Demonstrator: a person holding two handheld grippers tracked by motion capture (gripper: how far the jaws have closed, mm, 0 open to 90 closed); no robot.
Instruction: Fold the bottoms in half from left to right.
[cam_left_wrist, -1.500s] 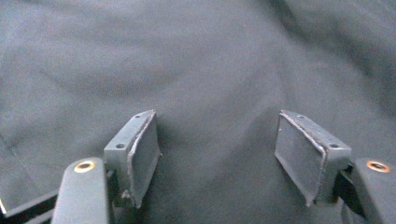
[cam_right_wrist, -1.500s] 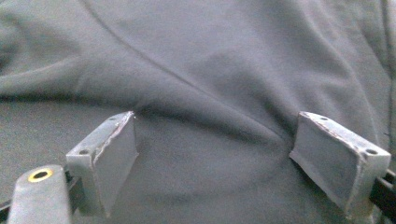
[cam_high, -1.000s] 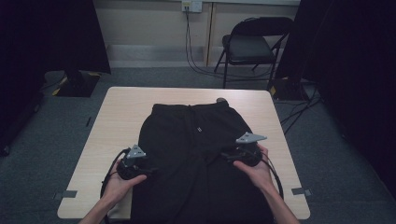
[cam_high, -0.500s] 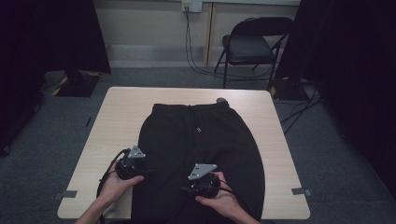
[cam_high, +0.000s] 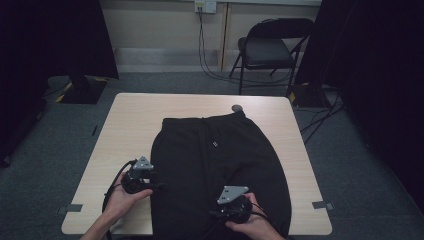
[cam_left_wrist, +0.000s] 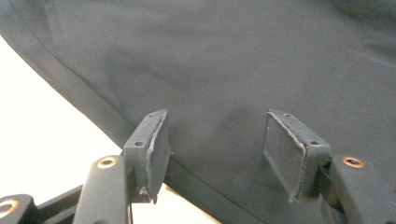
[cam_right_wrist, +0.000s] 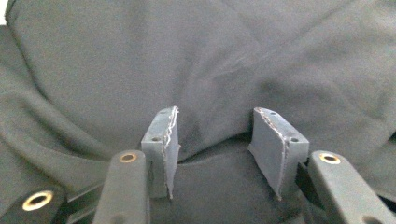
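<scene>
On the table (cam_high: 130, 120): black trousers (cam_high: 215, 165) are spread flat, waistband toward the far edge, legs running to the near edge; a small white tag is seen near the waist.
Table: light wood, square; a small grey round thing (cam_high: 237, 108) is seen at the far edge, touching the waistband.
Left gripper (cam_high: 159, 186): held in the left hand (cam_high: 122, 197) at the trousers' left edge, near the table's near-left part; grey plate on top, cable looped beside it.
Left gripper jaws: wide apart, nothing between them; in the left gripper view (cam_left_wrist: 215, 154) the trouser side seam is seen crossing just under them, bare table to the left.
Right gripper (cam_high: 212, 213): held in the right hand (cam_high: 252, 225) over the trousers, near the near edge, right of centre.
Right gripper jaws: parted, moderately wide; nothing is clamped; in the right gripper view (cam_right_wrist: 212, 149) a soft fold of cloth is seen lying between and beyond them.
Cloth contact: whether the pads (cam_right_wrist: 261, 144) touch the fabric cannot be told.
Background: folding chair (cam_high: 270, 50) behind the table, cables on grey carpet, dark curtains at both sides.
</scene>
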